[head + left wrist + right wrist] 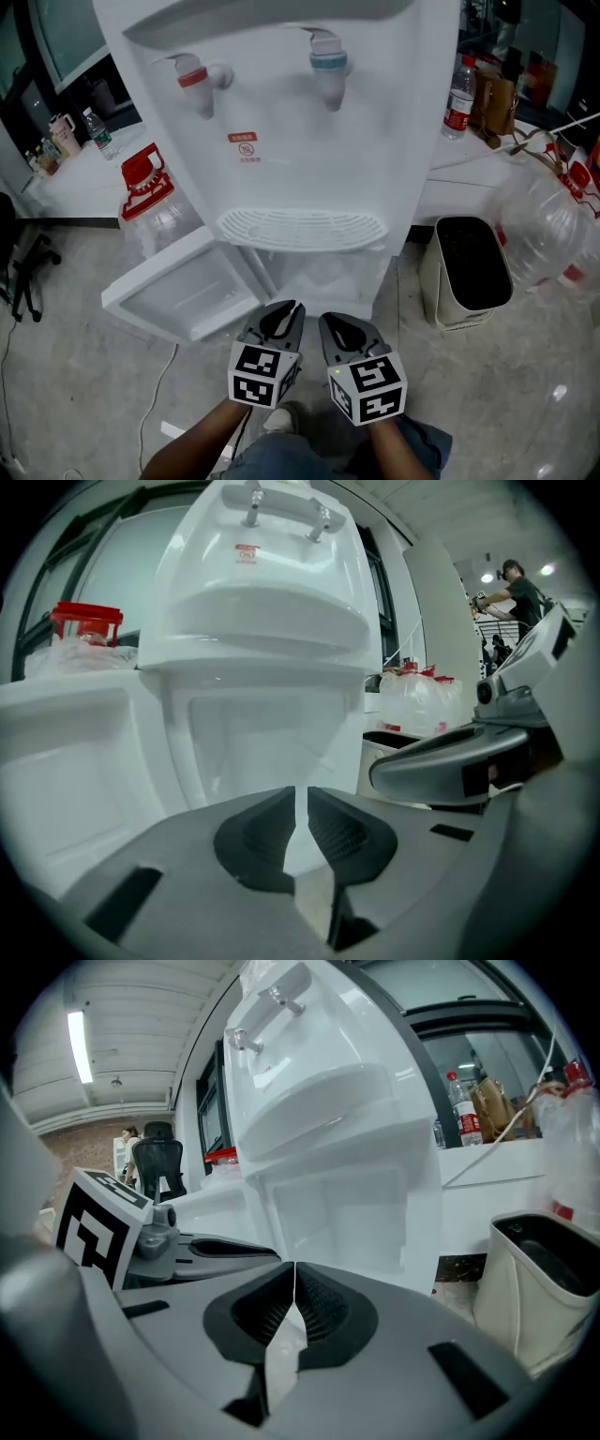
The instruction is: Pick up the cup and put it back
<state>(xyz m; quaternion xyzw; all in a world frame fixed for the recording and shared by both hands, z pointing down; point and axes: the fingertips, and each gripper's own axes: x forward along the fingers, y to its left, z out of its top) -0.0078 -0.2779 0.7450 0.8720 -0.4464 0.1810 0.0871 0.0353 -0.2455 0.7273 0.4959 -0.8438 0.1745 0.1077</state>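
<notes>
The left tool [295, 306] and the right tool [325, 319] are held side by side, low in front of a tall white plastic water dispenser [281, 141], both aimed at its base. In the left gripper view the left tool [300, 794] has its dark ribbed tips almost together, with a thin slit between them and nothing in it. In the right gripper view the right tool [294, 1269] has its tips pressed together, also empty.

The dispenser carries a red tap [192, 75] and a blue tap [328, 61] above a white slotted drip tray [300, 228]. Under the tray the white cabinet door [178, 292] hangs open to the left. No view shows the cup clearly, and the pale compartment behind the door is too washed out to tell what it holds.

A beige waste bin with a black liner [464, 272] stands on the grey floor just right of the dispenser. A clear water jug with a red cap [145, 192] stands to the left. A clear bottle with a red label [459, 98] stands on the white counter [450, 155].
</notes>
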